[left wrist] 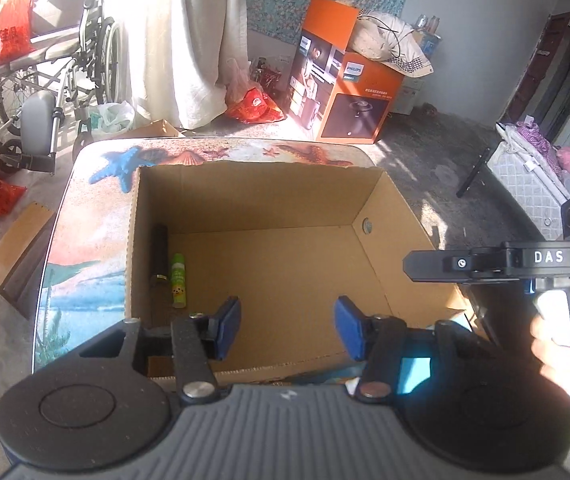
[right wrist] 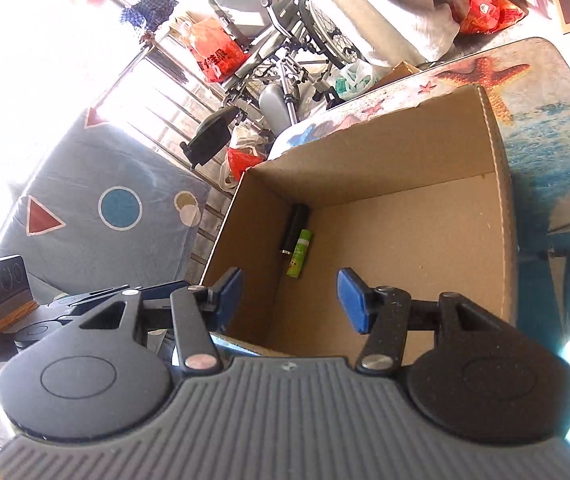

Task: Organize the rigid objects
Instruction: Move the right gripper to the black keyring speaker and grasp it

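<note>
An open cardboard box (left wrist: 269, 184) stands on a table with a sea-pattern cloth (left wrist: 85, 248). Inside, along its left wall, lie a black cylinder (left wrist: 159, 252) and a green tube (left wrist: 177, 280) side by side. My left gripper (left wrist: 287, 330) is open and empty above the box's near edge. The right gripper's body (left wrist: 505, 260) shows at the right, held by a hand. In the right wrist view the box (right wrist: 497, 168) holds the black cylinder (right wrist: 295, 228) and green tube (right wrist: 300, 253). My right gripper (right wrist: 289, 300) is open and empty over the box's near side.
A wheelchair (left wrist: 65, 64) with red bags stands at the far left. An orange Philips carton (left wrist: 341, 80) stands behind the table. A blue patterned cushion (right wrist: 97, 208) lies left of the table. Bedding (left wrist: 533, 160) lies at the right.
</note>
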`<action>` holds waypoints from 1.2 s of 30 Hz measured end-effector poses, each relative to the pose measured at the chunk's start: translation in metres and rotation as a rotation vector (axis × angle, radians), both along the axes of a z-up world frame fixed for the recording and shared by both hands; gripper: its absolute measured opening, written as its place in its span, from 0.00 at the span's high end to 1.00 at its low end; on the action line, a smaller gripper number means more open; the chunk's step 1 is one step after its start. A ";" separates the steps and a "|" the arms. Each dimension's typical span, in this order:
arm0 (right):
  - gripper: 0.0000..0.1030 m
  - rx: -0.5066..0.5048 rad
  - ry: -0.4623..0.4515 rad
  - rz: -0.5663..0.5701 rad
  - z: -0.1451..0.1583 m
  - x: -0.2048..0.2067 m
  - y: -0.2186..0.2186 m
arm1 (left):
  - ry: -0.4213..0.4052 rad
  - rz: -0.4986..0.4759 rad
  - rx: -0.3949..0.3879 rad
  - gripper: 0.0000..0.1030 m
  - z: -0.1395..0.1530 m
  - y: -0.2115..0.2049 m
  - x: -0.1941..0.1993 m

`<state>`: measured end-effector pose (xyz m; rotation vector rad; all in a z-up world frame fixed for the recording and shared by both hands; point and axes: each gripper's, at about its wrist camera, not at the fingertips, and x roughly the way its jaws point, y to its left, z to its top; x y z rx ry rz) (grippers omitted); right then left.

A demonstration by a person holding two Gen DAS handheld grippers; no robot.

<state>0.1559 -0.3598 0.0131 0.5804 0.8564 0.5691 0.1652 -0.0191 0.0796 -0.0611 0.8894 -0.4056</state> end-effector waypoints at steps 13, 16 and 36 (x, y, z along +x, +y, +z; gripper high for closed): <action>0.60 0.055 0.148 -0.211 -0.116 -0.155 -0.037 | 0.069 -0.305 0.023 0.48 -0.086 -0.090 -0.103; 0.64 0.040 0.168 -0.194 -0.126 -0.155 -0.027 | 0.095 -0.306 0.062 0.55 -0.104 -0.103 -0.106; 0.73 -0.014 0.205 -0.127 -0.140 -0.129 -0.013 | 0.087 -0.269 0.251 0.58 -0.141 -0.140 -0.097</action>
